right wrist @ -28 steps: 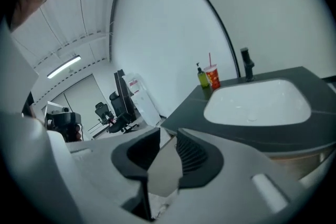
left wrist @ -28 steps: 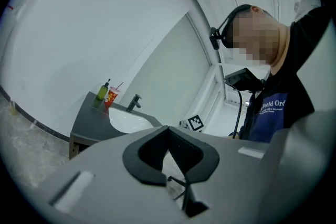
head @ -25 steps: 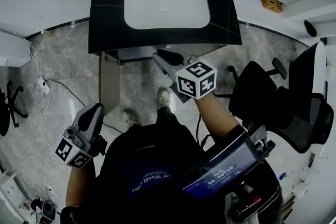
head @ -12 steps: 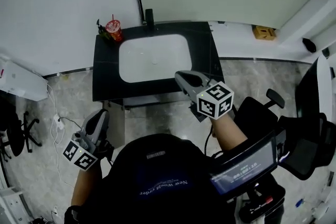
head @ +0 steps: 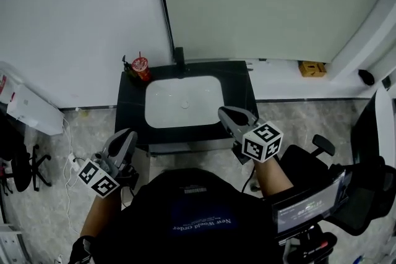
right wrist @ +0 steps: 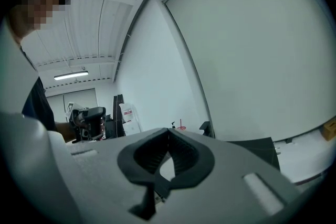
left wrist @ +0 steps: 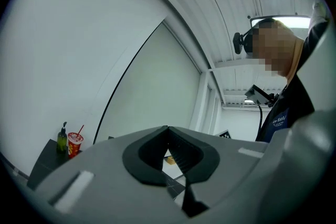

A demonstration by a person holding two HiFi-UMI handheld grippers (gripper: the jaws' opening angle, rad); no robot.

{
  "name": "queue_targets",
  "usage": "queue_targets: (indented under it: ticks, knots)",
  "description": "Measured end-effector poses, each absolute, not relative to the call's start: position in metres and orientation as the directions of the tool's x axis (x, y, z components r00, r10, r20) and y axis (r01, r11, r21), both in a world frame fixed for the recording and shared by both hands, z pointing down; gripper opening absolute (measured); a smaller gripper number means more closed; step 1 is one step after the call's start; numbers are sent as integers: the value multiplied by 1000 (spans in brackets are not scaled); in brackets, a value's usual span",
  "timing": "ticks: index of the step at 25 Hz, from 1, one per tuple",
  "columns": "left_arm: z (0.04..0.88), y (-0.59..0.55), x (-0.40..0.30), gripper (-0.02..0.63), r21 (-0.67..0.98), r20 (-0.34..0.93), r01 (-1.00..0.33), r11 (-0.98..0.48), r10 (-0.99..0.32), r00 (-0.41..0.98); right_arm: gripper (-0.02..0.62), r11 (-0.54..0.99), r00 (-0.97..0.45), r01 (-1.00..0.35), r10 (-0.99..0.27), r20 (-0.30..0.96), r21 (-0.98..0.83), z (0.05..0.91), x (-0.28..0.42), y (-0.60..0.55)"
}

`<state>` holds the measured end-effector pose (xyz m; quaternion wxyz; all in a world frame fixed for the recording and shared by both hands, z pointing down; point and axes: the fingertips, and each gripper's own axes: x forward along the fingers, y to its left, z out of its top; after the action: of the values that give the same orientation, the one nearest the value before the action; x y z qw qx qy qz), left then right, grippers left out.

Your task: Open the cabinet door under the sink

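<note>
Dark navy shirt point(head: 193, 210) with blue lettering; grey left hand-held gripper point(head: 128, 135) and right hand-held gripper point(head: 224, 112), each bearing a black-and-white marker cube point(head: 262, 141).

Black counter point(head: 128, 115); white basin point(head: 184, 102); red cup point(head: 141, 67).

Head view looks down — gripper views face wall point(head: 80, 21) (shared: cup point(head: 141, 68)).

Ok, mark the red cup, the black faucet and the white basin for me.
red cup point(head: 142, 68), head view, on the cup's body.
black faucet point(head: 179, 55), head view, on its upright body.
white basin point(head: 167, 102), head view, on the bare bowl left of the drain.
</note>
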<state>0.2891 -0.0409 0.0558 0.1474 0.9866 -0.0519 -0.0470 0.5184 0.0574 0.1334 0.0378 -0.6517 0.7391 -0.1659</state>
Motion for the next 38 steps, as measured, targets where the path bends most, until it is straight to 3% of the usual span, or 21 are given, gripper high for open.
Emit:
queue_targets:
  ticks: [11,20,30,38]
  knots:
    - [62,-99,348,-2,314,-104,65,-947,34,994,3,-14,-28,-968,-986,163,-252,128,549,46]
    - [63,-196,358,-2,321,-122,156,-934,123,985,3,-98,58,-974,-980,191,-204,106,549,-36]
    - [84,-271,343,-2,296,-96,198,-934,177,980,3,-94,59,-985,-971,232,-143,101,528,-128]
    - [96,-278,366,-2,311,-88,144,-940,122,989,3,13,-57,-983,-970,234,-181,113,549,-165]
